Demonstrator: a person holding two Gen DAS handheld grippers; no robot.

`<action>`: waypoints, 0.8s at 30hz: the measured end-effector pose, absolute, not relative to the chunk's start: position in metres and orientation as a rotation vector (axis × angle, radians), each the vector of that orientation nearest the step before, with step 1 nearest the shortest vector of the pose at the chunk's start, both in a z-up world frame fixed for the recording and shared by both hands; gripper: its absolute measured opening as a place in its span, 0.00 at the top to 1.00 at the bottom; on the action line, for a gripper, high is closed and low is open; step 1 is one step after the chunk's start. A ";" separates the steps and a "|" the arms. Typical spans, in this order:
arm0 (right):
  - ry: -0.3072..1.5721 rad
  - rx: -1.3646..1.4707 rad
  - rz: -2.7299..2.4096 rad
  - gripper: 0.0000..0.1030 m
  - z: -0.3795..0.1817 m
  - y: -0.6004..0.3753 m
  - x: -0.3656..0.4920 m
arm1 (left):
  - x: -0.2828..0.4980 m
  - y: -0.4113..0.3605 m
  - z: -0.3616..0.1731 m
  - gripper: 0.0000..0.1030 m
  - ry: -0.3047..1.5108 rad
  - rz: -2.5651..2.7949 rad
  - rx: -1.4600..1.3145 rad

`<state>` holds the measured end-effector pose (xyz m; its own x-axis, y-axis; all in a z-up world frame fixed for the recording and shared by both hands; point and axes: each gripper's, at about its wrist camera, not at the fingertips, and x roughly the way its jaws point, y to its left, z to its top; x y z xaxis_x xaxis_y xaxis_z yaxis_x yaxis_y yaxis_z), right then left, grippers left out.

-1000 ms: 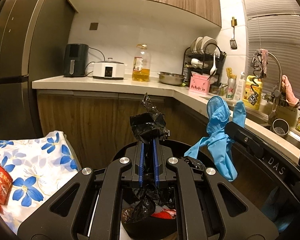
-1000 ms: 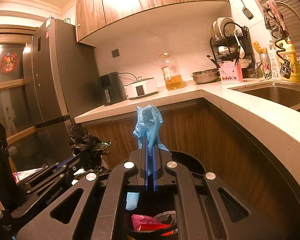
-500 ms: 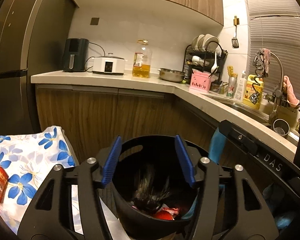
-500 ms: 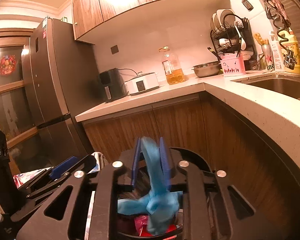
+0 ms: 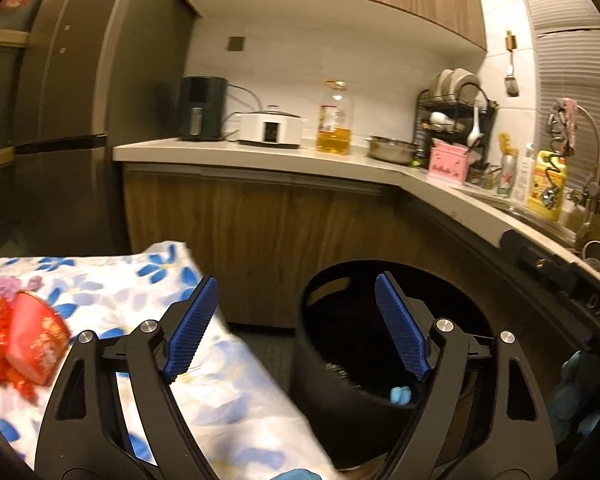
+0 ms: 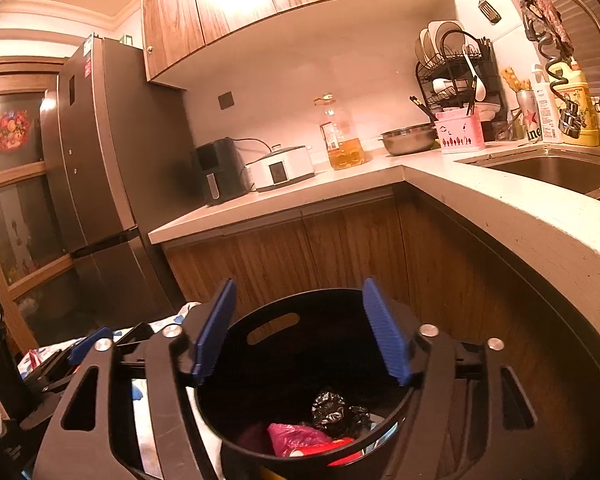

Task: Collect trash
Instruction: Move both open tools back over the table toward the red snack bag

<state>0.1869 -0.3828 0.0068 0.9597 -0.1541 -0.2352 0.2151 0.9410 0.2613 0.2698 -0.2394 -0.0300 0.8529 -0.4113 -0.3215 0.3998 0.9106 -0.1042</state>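
One black trash bin (image 6: 300,380) stood on the floor against the wooden base cabinets (image 6: 340,248), beside a table draped in a blue-flowered cloth (image 5: 112,292). Inside it, the right wrist view showed one crumpled black plastic bag (image 6: 332,410), one pink wrapper (image 6: 296,438) and some red scrap (image 6: 340,446) by it; the left wrist view showed a scrap of blue glove (image 5: 400,394) low in the bin (image 5: 340,396).

Two grippers were in view, both empty with jaws spread wide: the right gripper (image 6: 300,330) hovered directly over the bin's mouth, the left gripper (image 5: 296,326) straddled the gap between cloth and bin.

On the cloth lay one red packet (image 5: 34,344), blurred. The counter (image 6: 284,196) held one black air fryer (image 6: 218,170), one white cooker (image 6: 282,168), one oil bottle (image 6: 340,136), one steel bowl (image 6: 410,140), one pink caddy (image 6: 460,132) and one dish rack (image 6: 456,68) with plates.
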 end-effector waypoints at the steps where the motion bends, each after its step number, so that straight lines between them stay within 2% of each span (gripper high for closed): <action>1: 0.213 0.285 -0.189 0.31 0.007 -0.380 0.186 | 0.269 -0.234 -0.030 0.22 0.347 -0.410 -0.035; 8: 0.211 0.254 -0.162 0.27 0.009 -0.350 0.174 | 0.254 -0.193 -0.028 0.22 0.363 -0.305 -0.052; 24: 0.252 0.229 -0.027 0.27 0.003 -0.268 0.165 | 0.208 -0.083 -0.036 0.22 0.337 -0.091 -0.068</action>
<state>0.1650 -0.2679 0.0031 0.9682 0.0025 -0.2501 0.0546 0.9737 0.2211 0.2082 -0.0825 -0.0361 0.9396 -0.1007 -0.3270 0.0782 0.9936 -0.0814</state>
